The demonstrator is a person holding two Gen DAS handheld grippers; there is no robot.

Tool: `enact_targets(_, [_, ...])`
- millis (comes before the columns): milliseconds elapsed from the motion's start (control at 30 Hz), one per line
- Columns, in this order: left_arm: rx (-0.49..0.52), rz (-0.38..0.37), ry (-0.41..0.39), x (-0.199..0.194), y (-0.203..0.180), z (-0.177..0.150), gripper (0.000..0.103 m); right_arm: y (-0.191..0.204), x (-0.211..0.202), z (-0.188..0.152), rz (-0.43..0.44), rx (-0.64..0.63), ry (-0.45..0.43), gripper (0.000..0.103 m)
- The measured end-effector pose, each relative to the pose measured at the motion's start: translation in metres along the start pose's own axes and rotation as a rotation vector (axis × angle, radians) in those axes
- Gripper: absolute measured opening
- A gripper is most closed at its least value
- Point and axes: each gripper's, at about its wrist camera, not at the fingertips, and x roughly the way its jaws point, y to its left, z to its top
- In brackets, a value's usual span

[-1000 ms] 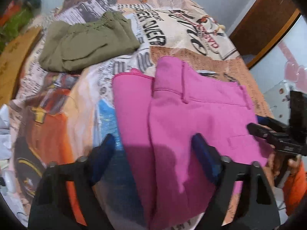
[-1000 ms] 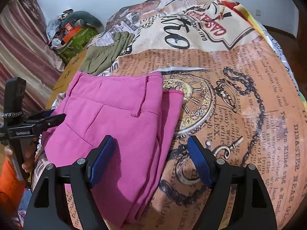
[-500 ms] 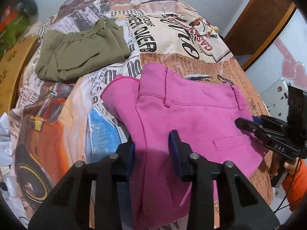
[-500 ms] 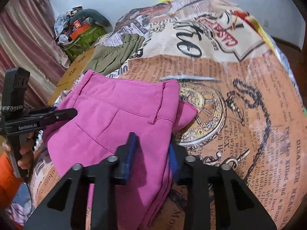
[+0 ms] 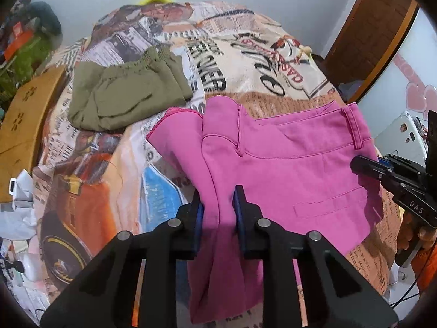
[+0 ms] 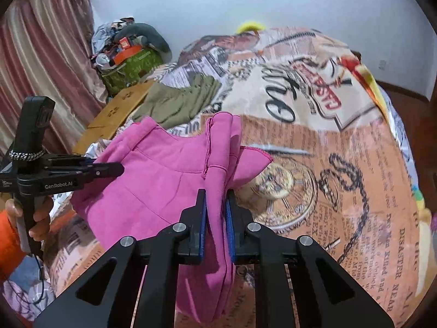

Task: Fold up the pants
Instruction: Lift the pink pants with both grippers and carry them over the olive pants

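Left tool (image 5: 217, 213) was clamped on a gathered fold of the pink pants (image 5: 286, 169), blue pads pressed against the fabric. Right tool (image 6: 215, 218) was likewise closed on a bunched edge of the same garment. The pants lay partly raised over the printed bedspread (image 6: 341, 164); folded olive pants (image 5: 123, 95) rested well apart, behind

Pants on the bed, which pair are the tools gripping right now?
The pink pants, nearest the cameras, with both the left tool and right tool shut on them. The olive pants lie untouched farther back.
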Motion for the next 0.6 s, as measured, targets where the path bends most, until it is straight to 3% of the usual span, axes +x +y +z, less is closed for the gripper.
enact_targets(233, [0.001, 0.034, -0.097, -0.037, 0.011, 0.02, 0.021, 0.016, -0.009, 0.027, 0.019, -0.025, -0.063, 0.011])
enact_targets(600, [-0.042, 0.098, -0.235, -0.086, 0.055, 0.077, 0.021, 0.052, -0.004, 0.106, 0.065, -0.077, -0.166, 0.011])
